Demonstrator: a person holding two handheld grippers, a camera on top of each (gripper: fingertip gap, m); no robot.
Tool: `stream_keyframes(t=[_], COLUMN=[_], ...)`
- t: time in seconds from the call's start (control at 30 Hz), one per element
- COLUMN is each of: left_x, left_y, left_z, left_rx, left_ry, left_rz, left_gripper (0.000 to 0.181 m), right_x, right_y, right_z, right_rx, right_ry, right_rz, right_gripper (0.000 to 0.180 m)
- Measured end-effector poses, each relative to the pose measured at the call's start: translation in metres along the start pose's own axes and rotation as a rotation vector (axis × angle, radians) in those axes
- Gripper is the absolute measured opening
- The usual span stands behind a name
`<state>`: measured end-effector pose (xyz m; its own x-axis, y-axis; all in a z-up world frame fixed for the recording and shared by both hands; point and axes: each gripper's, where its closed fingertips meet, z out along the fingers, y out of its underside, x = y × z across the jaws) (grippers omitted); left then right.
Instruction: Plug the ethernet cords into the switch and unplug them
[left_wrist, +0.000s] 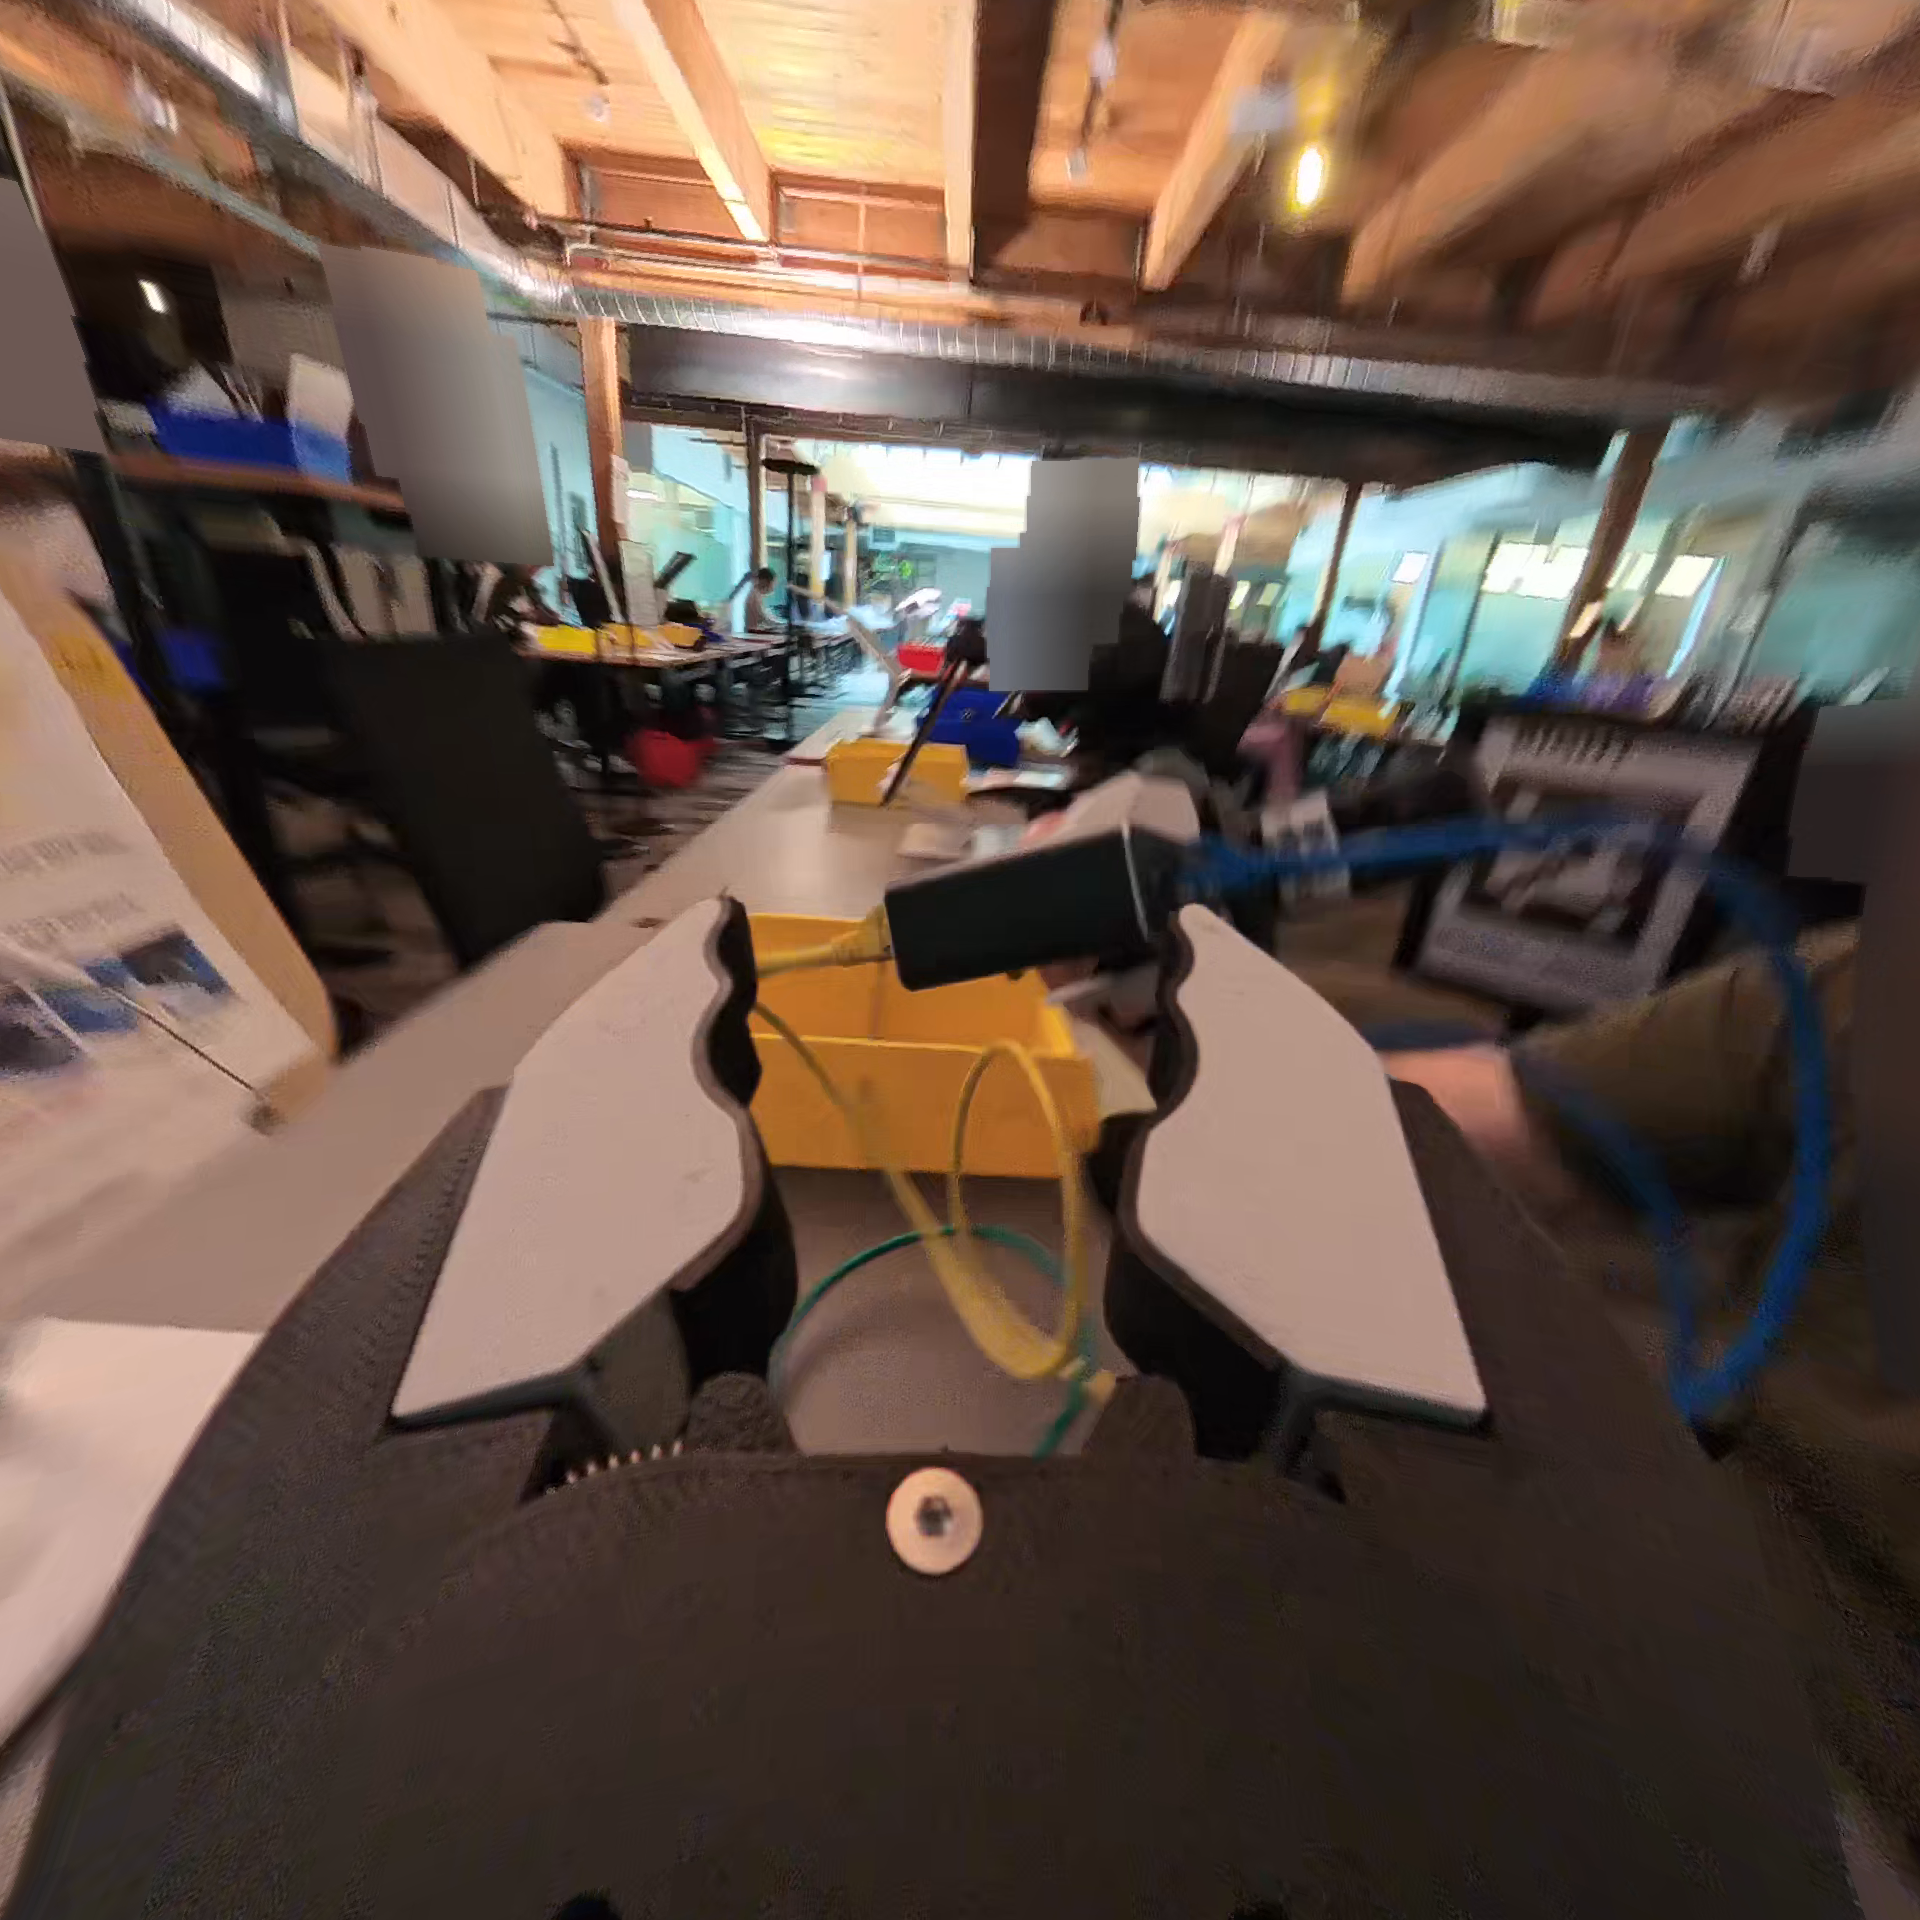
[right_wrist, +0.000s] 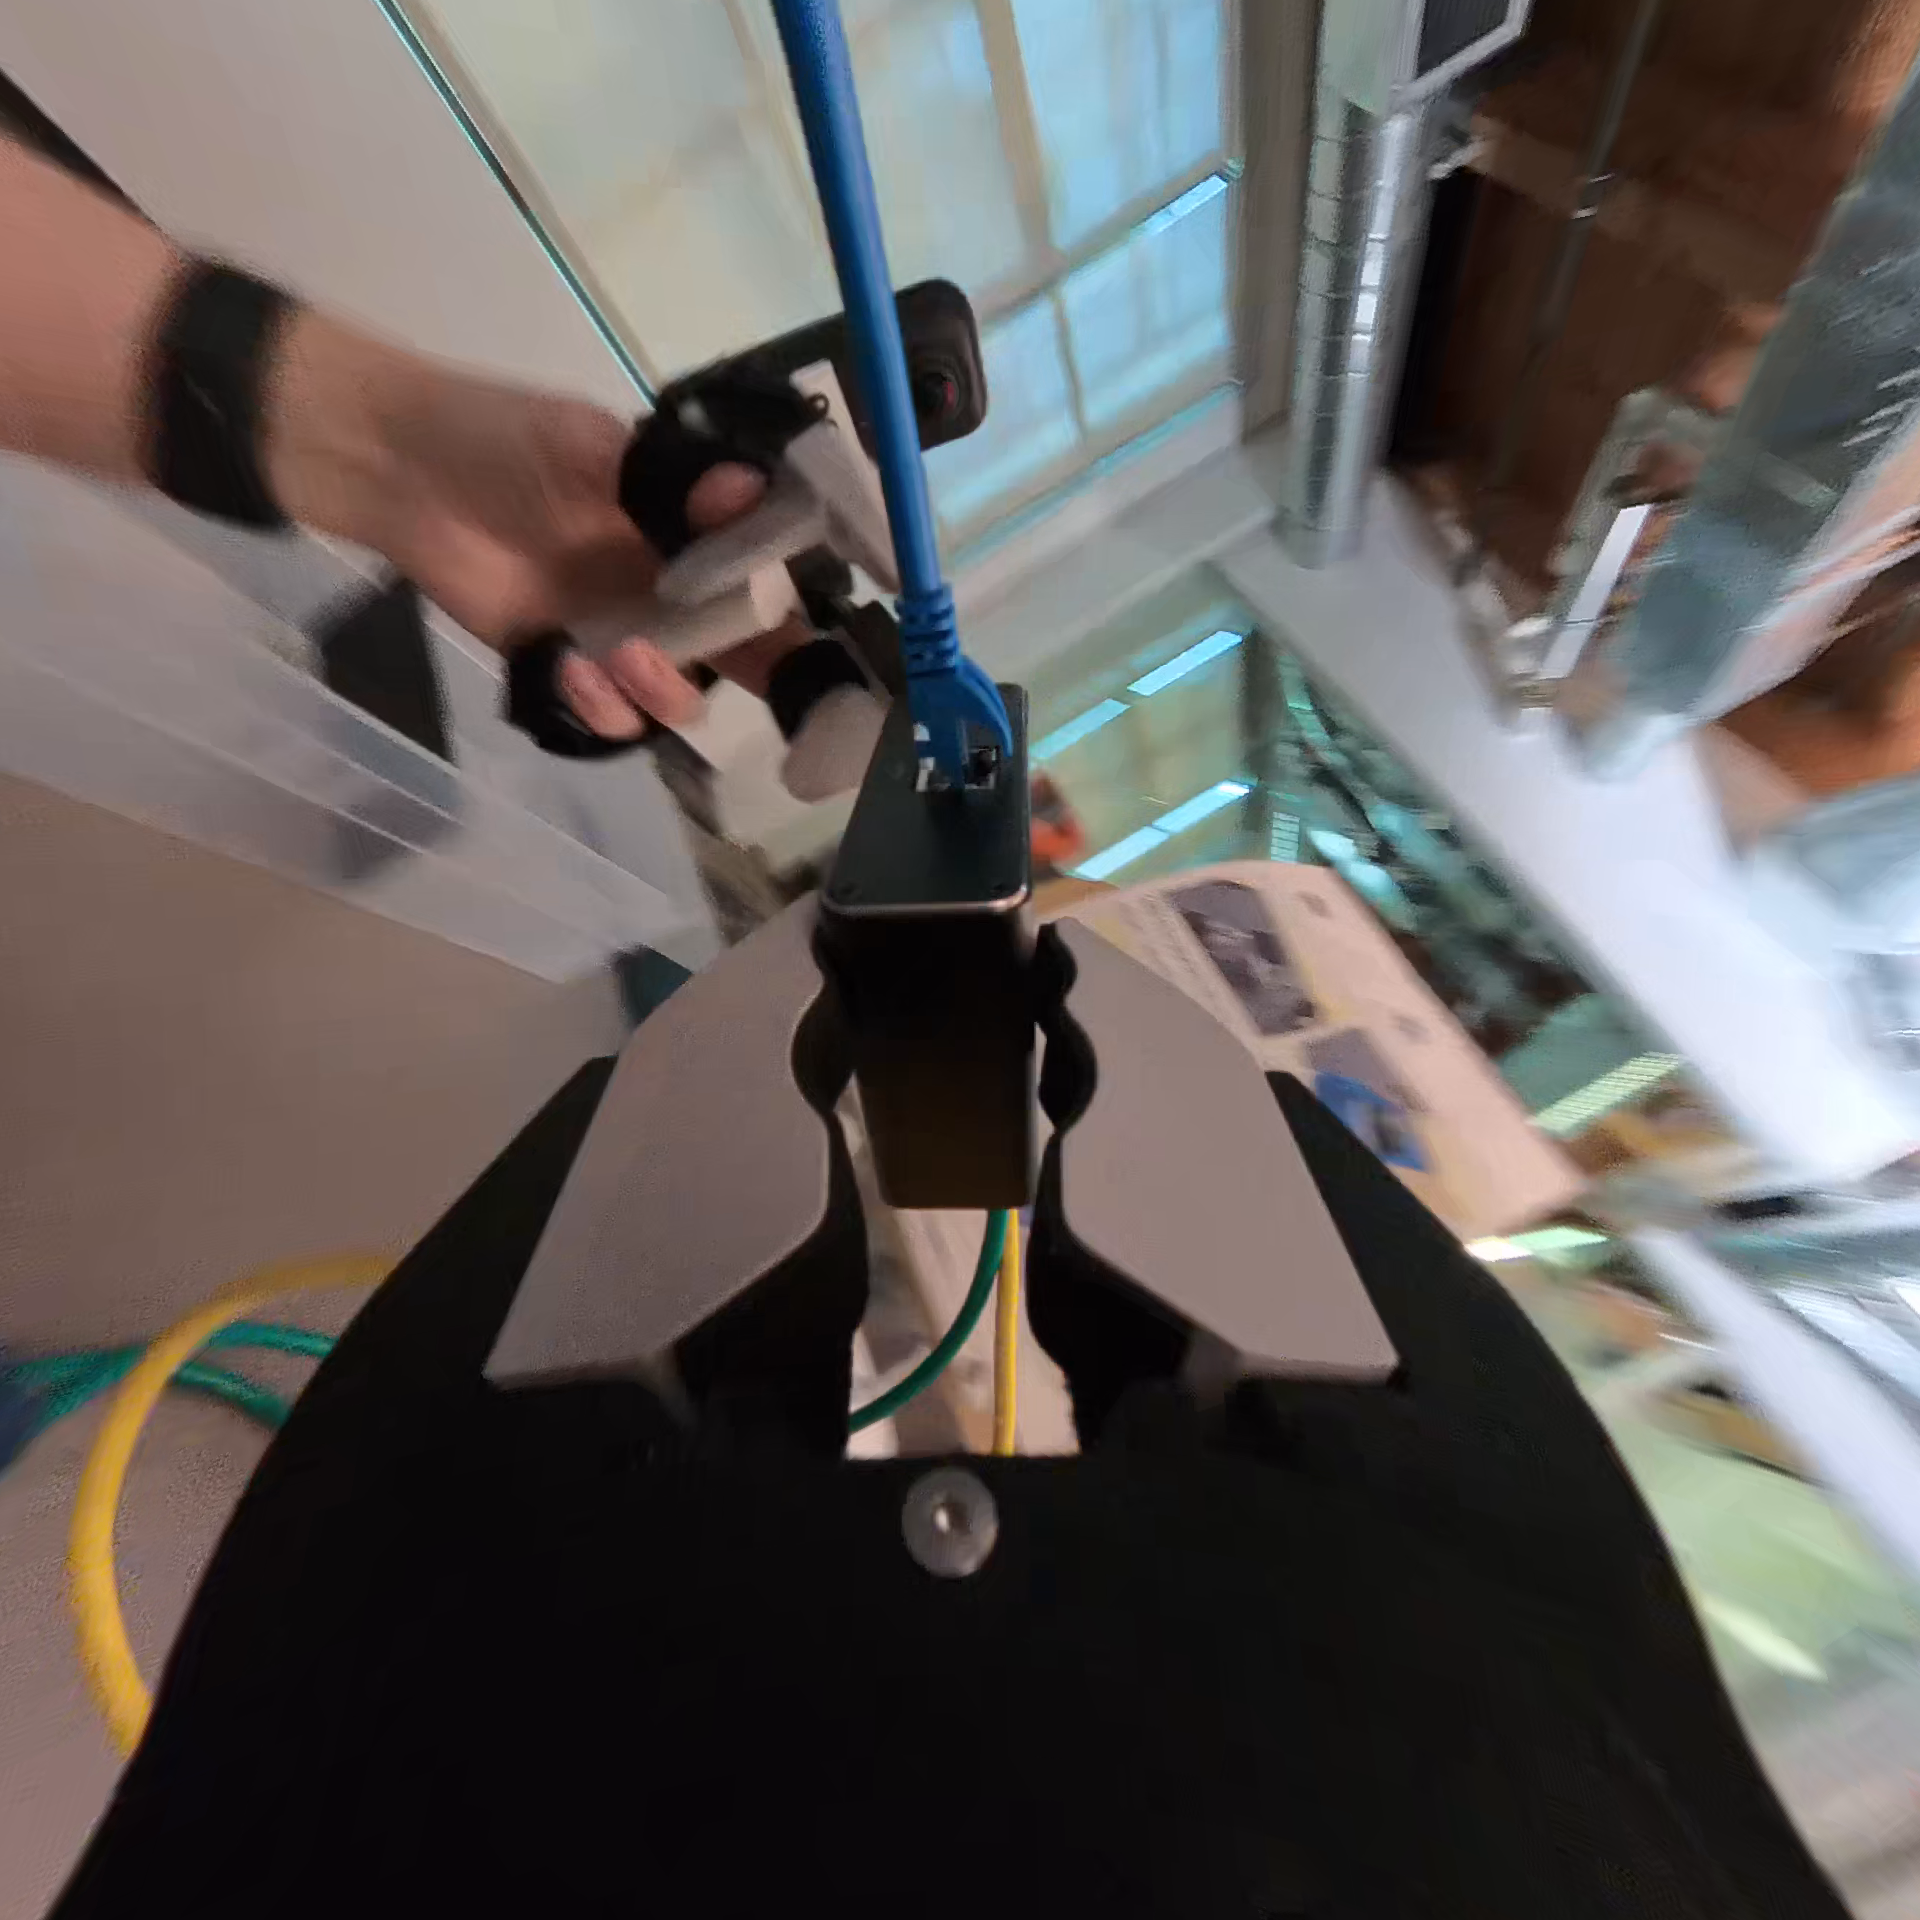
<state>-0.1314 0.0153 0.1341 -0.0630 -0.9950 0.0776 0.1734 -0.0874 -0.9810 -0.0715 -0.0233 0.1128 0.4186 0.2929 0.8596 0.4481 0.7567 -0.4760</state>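
My right gripper (right_wrist: 935, 940) is shut on the black switch (right_wrist: 940, 1049) and holds it in the air. A blue cord (right_wrist: 868, 312) is plugged into the switch's far face. A green cord (right_wrist: 961, 1340) and a yellow cord (right_wrist: 1004, 1351) leave its near end. In the left wrist view, the switch (left_wrist: 1023, 914) hangs just past the tips of my open, empty left gripper (left_wrist: 956, 935), with the blue cord (left_wrist: 1797, 1091) at its right end and the yellow cord (left_wrist: 831, 951) at its left. A green cord (left_wrist: 883, 1247) loops on the table below.
A yellow bin (left_wrist: 914, 1081) stands on the grey table (left_wrist: 779, 852) just beyond my left fingers, with another yellow bin (left_wrist: 894, 774) farther back. A poster board (left_wrist: 104, 935) leans at the left. A person's hand (right_wrist: 499, 540) holds the left gripper behind the switch.
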Motion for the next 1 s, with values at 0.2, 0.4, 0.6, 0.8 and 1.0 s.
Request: stream_keyframes(t=[0.2,0.4,0.6,0.8,1.0], left_x=[0.044,0.059,0.071,0.067,0.046], left_y=[0.023,0.039,0.063,0.072,0.076], left_z=[0.024,0.05,0.061,0.067,0.068], left_rx=[-0.206,-0.248,-0.34,-0.378,-0.467], left_ry=[-0.031,-0.082,0.003,-0.043,-0.174], left_rz=[0.52,0.685,0.635,0.681,0.768], left_gripper=[0.067,0.054,0.046,0.05,0.042], right_x=[0.003,-0.019,-0.033,-0.035,-0.034], right_y=[-0.018,-0.023,-0.032,-0.027,-0.011], right_z=[-0.016,-0.019,-0.018,-0.023,-0.017], right_rx=[0.222,0.312,0.41,0.466,0.422], right_ry=[-0.26,-0.46,-0.567,-0.605,-0.563], right_rz=[0.448,0.622,0.723,0.771,0.765], right_gripper=[0.033,0.033,0.034,0.033,0.037])
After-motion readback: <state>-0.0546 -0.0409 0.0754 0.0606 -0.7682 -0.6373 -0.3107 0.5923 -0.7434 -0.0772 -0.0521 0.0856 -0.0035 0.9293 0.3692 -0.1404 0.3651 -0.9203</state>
